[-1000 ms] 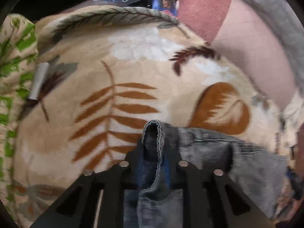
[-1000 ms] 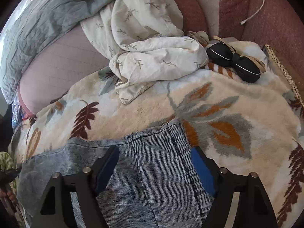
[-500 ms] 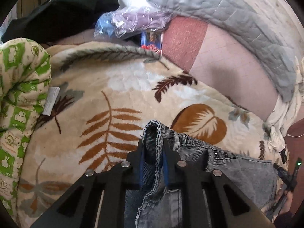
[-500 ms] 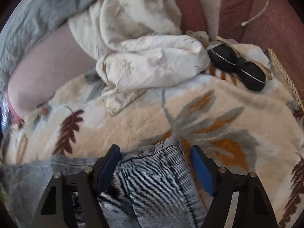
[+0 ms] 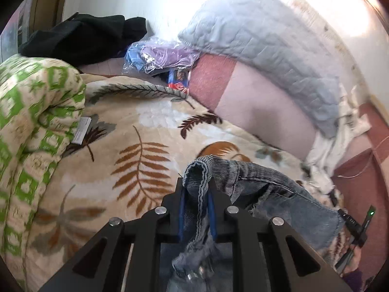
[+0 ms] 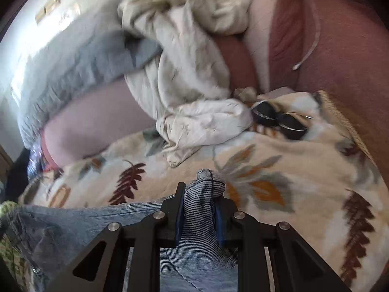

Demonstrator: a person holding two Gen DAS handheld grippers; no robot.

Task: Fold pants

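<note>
The pants (image 5: 272, 187) are faded blue-grey denim, lying on a cream leaf-print blanket (image 5: 136, 131). My left gripper (image 5: 196, 187) is shut on a bunched edge of the pants, which stands up between the blue pads. The cloth stretches right toward my other gripper, seen at the right edge (image 5: 357, 226). In the right wrist view my right gripper (image 6: 198, 192) is shut on another bunched edge of the pants (image 6: 201, 209), lifted off the blanket (image 6: 279, 160). The rest of the denim trails left (image 6: 80, 223).
A green-patterned quilt (image 5: 31, 121) rolls along the left. A grey quilted cover (image 5: 267, 46), black clothes (image 5: 80, 39) and a plastic bag (image 5: 158, 53) lie at the back. A cream sheet (image 6: 194, 97) and a black bow (image 6: 277, 119) lie beyond the right gripper.
My right gripper has closed on the pants edge, which it only straddled before. Both grippers have lifted, and the denim now hangs stretched between them.
</note>
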